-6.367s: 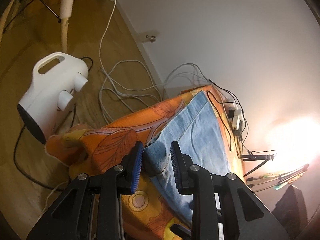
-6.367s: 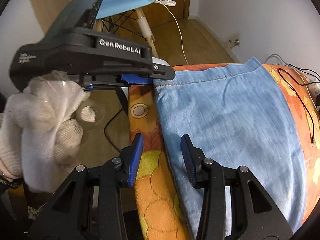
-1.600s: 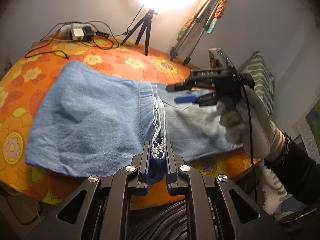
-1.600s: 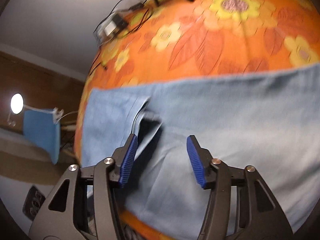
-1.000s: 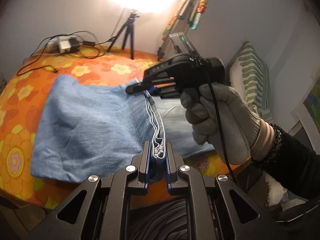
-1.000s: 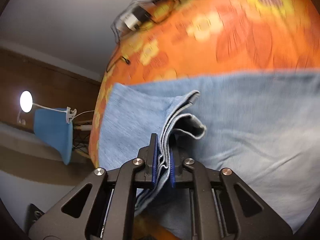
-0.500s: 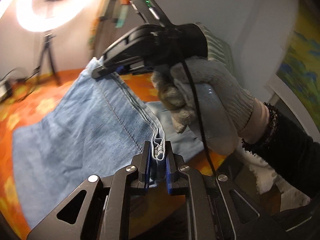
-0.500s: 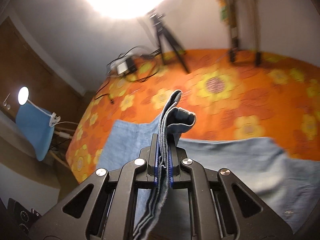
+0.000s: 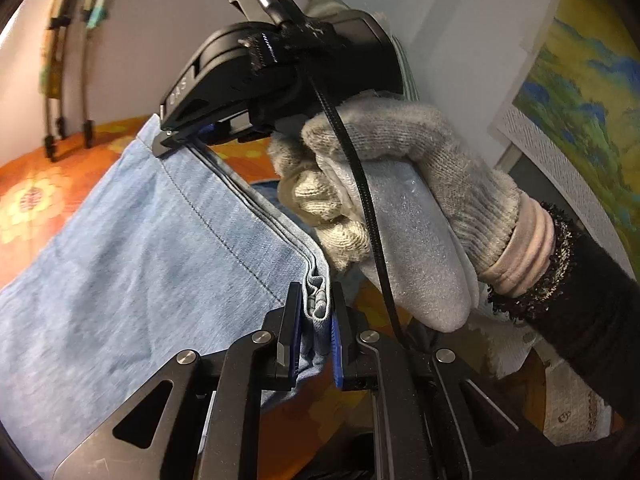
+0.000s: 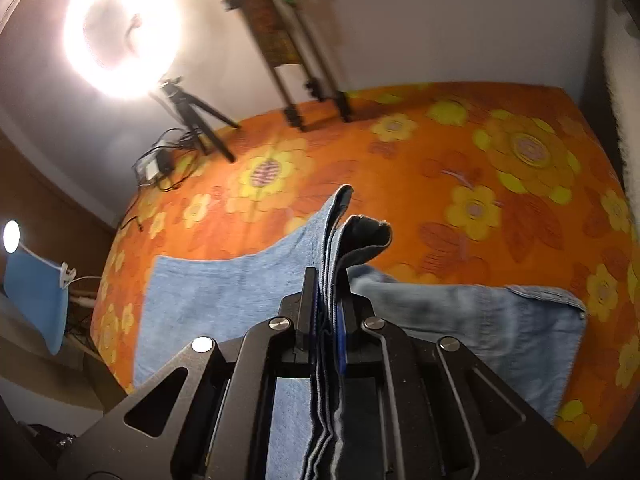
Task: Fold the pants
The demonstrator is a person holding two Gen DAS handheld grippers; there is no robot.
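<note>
Light blue denim pants (image 9: 132, 264) lie partly on an orange flowered bedspread (image 10: 500, 184). My left gripper (image 9: 314, 312) is shut on a bunched hem of the pants near their near corner. My right gripper (image 10: 326, 300) is shut on the stacked hem of the pants (image 10: 224, 292) and holds it lifted above the bed. In the left wrist view the right gripper (image 9: 188, 140) pinches the far end of the same lifted edge, held by a gloved hand (image 9: 384, 184). The edge stretches taut between the two grippers.
A bright ring light (image 10: 120, 32) on a tripod (image 10: 192, 120) stands behind the bed beside cables and a power strip (image 10: 154, 166). A folded stand (image 10: 296, 48) leans on the wall. A blue chair (image 10: 34, 292) is at left. A painting (image 9: 580, 92) hangs at right.
Both grippers have lifted the pinched hem edge higher and carried it over the lower part of the pants. The right gripper has come much closer to my left camera.
</note>
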